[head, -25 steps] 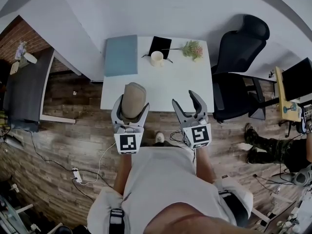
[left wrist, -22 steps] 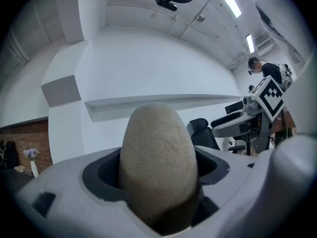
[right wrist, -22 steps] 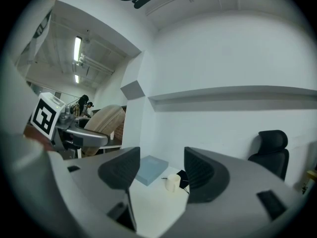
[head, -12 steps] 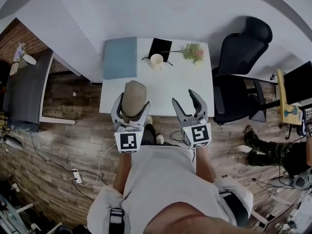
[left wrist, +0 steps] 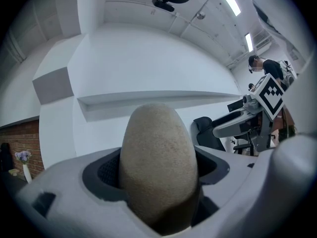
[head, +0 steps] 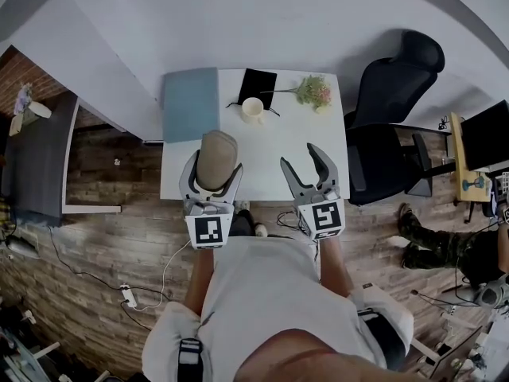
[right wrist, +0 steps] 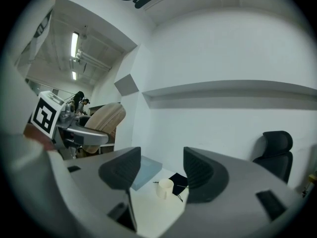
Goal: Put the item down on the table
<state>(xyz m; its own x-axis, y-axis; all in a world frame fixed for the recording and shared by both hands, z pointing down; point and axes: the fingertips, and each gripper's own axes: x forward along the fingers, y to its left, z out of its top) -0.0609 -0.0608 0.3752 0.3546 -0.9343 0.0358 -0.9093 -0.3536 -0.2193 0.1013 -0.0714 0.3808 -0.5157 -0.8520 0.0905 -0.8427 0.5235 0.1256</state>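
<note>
White table (head: 266, 146) has come under the fingertips as the left gripper (head: 213, 172) stays clamped on the tan oval item (left wrist: 158, 167); the right gripper (head: 302, 162) is spread, empty. Set-down looks near.

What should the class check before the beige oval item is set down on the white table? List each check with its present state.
1. The left gripper clamps the beige oval item: ok.
2. The right gripper is open and empty: ok.
3. Bare table ahead of the item: ok.
4. The cup stands away from that spot: ok.
5. Gap between item and table: cannot tell.
</note>
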